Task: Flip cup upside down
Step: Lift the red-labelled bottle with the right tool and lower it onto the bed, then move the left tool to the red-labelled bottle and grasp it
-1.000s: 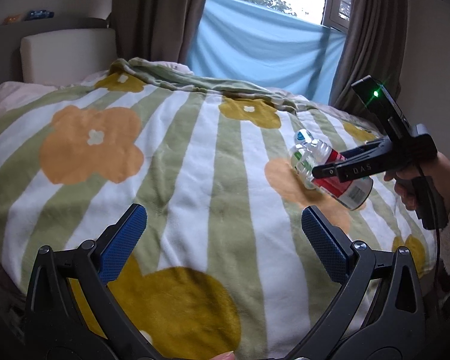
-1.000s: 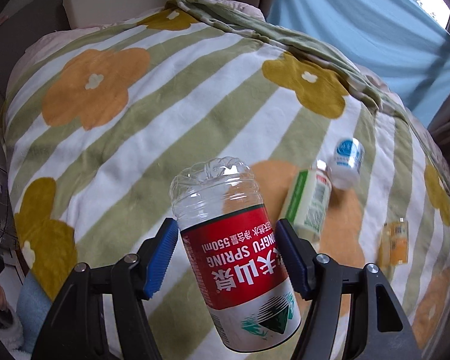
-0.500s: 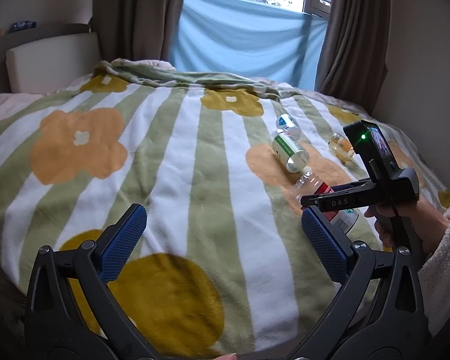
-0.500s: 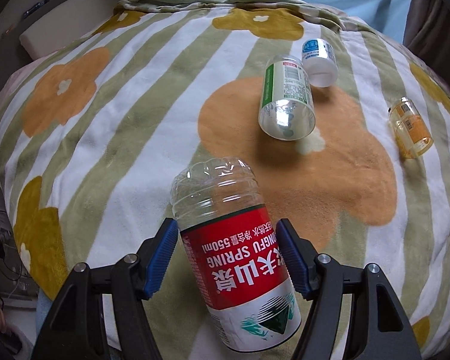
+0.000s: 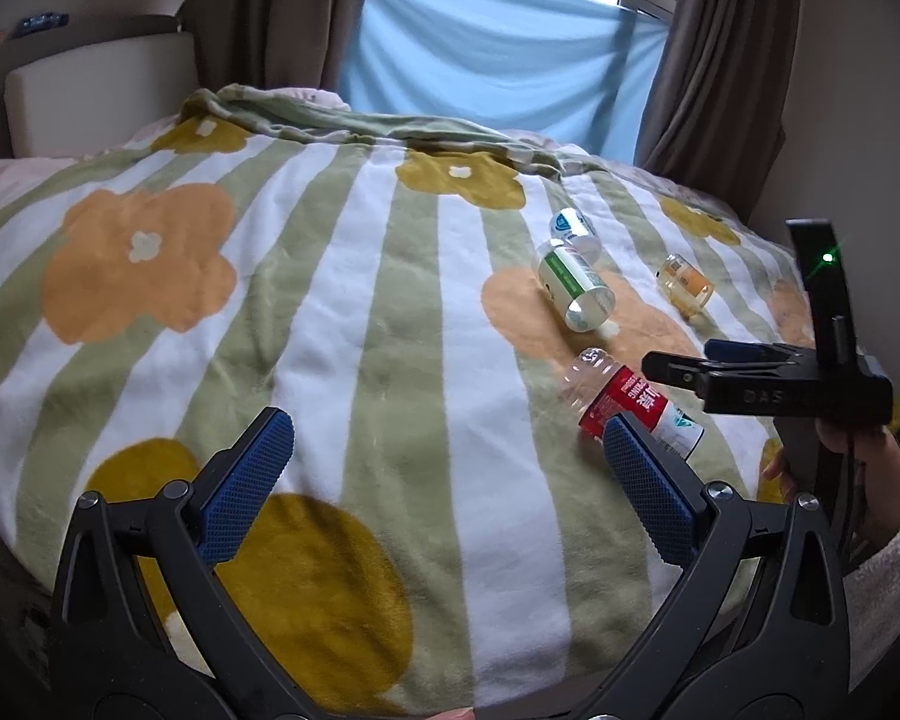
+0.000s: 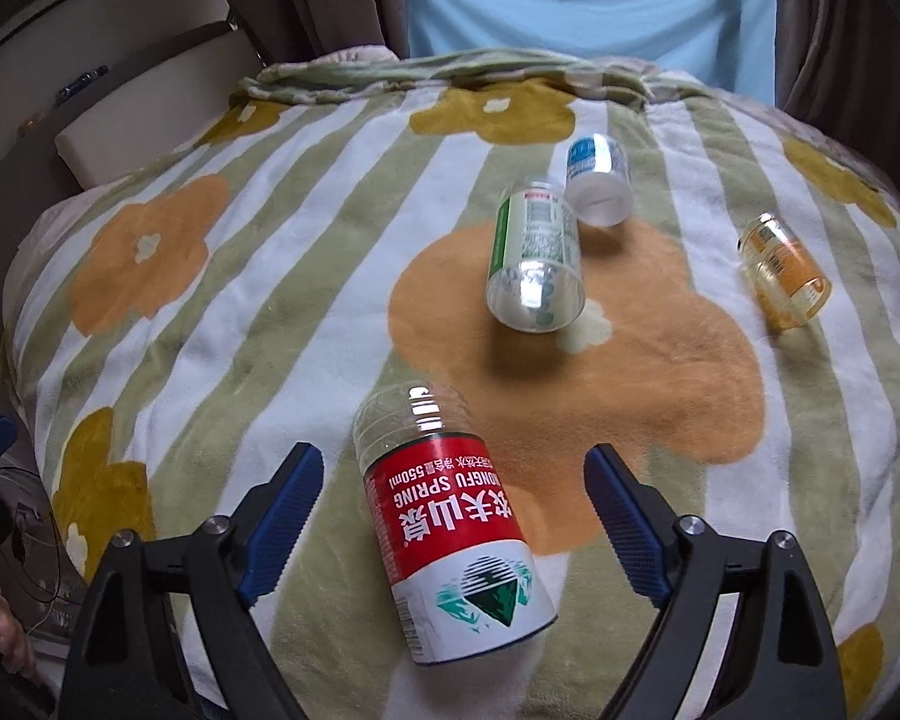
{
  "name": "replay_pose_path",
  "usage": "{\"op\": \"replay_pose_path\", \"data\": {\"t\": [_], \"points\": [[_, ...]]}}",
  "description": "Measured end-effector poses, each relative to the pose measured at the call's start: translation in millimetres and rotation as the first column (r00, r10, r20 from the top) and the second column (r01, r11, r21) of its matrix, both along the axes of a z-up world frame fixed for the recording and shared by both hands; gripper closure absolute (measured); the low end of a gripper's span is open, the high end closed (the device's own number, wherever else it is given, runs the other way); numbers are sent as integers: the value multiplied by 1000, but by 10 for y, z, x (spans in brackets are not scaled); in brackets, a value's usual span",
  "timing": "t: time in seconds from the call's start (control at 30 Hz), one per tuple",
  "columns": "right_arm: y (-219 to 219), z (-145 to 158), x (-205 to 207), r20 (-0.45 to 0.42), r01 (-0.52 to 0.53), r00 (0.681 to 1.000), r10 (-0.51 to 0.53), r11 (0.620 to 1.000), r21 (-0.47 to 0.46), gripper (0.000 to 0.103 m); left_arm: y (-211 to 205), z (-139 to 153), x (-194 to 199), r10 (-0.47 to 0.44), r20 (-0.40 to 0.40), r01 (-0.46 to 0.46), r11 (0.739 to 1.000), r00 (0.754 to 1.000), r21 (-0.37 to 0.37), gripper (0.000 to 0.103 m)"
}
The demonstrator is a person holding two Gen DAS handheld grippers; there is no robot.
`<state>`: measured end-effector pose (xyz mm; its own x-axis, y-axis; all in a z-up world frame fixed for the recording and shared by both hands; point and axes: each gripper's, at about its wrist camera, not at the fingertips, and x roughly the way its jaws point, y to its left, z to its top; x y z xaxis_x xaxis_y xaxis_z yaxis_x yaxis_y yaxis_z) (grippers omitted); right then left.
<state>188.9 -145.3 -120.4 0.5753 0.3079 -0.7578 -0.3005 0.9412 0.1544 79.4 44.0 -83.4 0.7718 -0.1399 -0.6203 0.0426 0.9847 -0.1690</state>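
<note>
Since a moment ago the right gripper (image 6: pixel 453 516) has spread wide, releasing the red-labelled cup (image 6: pixel 450 531) onto the blanket (image 6: pixel 282 276), lying tilted; left gripper (image 5: pixel 444 480) wide, empty; best withdraw straight back, avoiding a nudge

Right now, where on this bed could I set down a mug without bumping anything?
The wide left stretch of the blanket, around the orange flower, is bare. The right side is crowded: the red-label cup lies between the open right claw tips, with the green-label cup, blue-label cup and orange-label cup beyond.
</note>
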Motion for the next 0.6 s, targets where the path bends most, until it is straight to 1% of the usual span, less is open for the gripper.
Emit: {"op": "replay_pose_path", "data": {"t": [0.1,0.17,0.2,0.3,0.37,0.43,0.5,0.53,0.6], "points": [[-112,129,-263,120,-11,993,9,1000,9,0,-148,-12,108,-19,-22,19,1000,1000,-18,0],[-166,183,-492,243,-11,970,14,1000,-15,0,-270,-33,202,-30,-38,29,999,999,-22,0],[-188,186,-608,293,-8,956,19,999,-41,0,-344,-37,251,-32,-47,31,999,998,-19,0],[-319,157,-903,391,19,920,22,995,-101,0,-567,-9,419,-45,-66,44,999,997,-25,0],[-467,112,-1040,411,59,912,-16,994,-92,0,-711,-1,598,-100,-104,91,992,990,-88,0],[-645,71,-1137,419,129,904,-89,989,-69,0,-847,-17,787,-109,-149,88,986,983,-141,0],[-828,44,-1185,435,165,890,-134,986,-33,0,-994,-66,982,-114,-207,78,982,972,-175,0],[-900,31,-1219,446,185,881,-157,983,-19,0,-1067,-115,1092,-117,-251,71,980,961,-185,0],[-1028,-4,-1239,447,205,874,-190,979,15,0,-1212,-262,1296,-106,-351,42,982,930,-184,0]]}}
